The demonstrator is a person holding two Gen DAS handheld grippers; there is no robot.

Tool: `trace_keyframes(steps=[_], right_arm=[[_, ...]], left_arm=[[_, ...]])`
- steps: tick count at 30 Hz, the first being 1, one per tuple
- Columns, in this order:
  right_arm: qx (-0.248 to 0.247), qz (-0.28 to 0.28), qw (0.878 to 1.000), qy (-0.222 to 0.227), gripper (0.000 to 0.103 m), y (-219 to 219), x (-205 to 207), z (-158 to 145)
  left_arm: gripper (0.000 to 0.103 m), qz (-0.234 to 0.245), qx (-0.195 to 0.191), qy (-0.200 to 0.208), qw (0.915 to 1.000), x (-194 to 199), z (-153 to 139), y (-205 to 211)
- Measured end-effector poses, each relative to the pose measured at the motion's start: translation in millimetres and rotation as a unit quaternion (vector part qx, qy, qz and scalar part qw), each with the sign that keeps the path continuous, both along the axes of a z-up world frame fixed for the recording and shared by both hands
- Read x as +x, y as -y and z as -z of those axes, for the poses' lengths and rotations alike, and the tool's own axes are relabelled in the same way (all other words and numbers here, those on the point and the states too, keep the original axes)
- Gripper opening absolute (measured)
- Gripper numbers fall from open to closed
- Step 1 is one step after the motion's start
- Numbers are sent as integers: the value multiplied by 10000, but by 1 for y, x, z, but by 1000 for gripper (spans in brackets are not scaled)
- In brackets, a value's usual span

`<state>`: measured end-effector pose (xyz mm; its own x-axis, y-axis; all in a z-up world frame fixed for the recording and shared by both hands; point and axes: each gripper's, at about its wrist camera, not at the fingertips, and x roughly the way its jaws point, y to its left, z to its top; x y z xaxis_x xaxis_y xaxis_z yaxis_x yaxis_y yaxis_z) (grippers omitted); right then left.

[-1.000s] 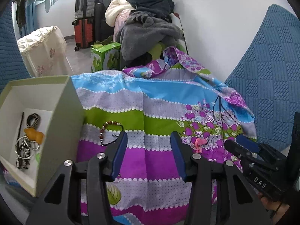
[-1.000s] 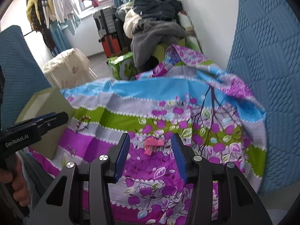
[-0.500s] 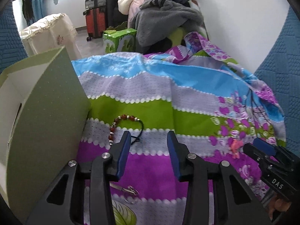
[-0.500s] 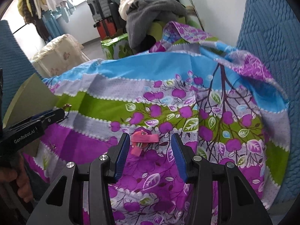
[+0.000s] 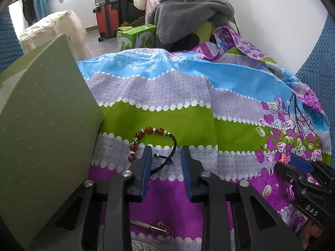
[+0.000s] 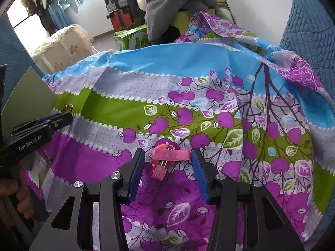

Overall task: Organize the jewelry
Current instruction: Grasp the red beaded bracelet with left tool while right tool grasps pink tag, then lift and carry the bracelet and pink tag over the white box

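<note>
A red-bead bracelet (image 5: 146,140) with a black cord lies on the striped cloth (image 5: 188,121). My left gripper (image 5: 165,152) is open, low over the cloth, its fingertips straddling the cord end. A green jewelry box (image 5: 44,129) stands just left of it; its inside is hidden. A pink ribbon hair clip (image 6: 167,159) lies on the cloth between the open fingertips of my right gripper (image 6: 168,156). A thin metal pin with a chain (image 5: 152,228) lies under the left gripper. The clip (image 5: 283,158) also shows at the right gripper's tip in the left wrist view.
The cloth (image 6: 188,79) covers a raised surface between blue padded chairs (image 6: 309,31). Behind are a green carton (image 5: 136,37), a pile of clothes (image 5: 188,10), suitcases (image 5: 106,4) and a lace-covered stand (image 6: 65,44).
Both grippers have moved forward and down. The left one closed in on the bracelet and the box's inside went out of view. The right one closed in around the pink clip.
</note>
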<state>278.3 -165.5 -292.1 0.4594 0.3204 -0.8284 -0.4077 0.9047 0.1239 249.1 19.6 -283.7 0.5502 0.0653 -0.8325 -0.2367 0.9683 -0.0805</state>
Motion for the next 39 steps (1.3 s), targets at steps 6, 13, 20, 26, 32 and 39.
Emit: trace_keyframes(steps=[6, 13, 20, 26, 32, 39], right_arm=[[-118, -35, 9999, 87, 40, -4, -1, 1], [-240, -87, 9996, 118, 35, -9, -2, 1], [-259, -106, 9996, 93, 34, -13, -3, 0], [-32, -29, 10000, -52, 34, -15, -5, -3], [-27, 11, 10000, 40, 34, -19, -13, -16], [-31, 4, 9998, 185, 34, -21, -29, -38]], left_arm=[[23, 160, 111, 43, 9998, 4, 1, 6], [7, 275, 209, 86, 9994, 9, 1, 13], [2, 221, 65, 73, 9997, 10, 1, 9], [2, 241, -166, 161, 9994, 3, -14, 3], [2, 359, -354, 318, 9982, -8, -33, 7], [2, 658, -354, 424, 9963, -21, -56, 14]])
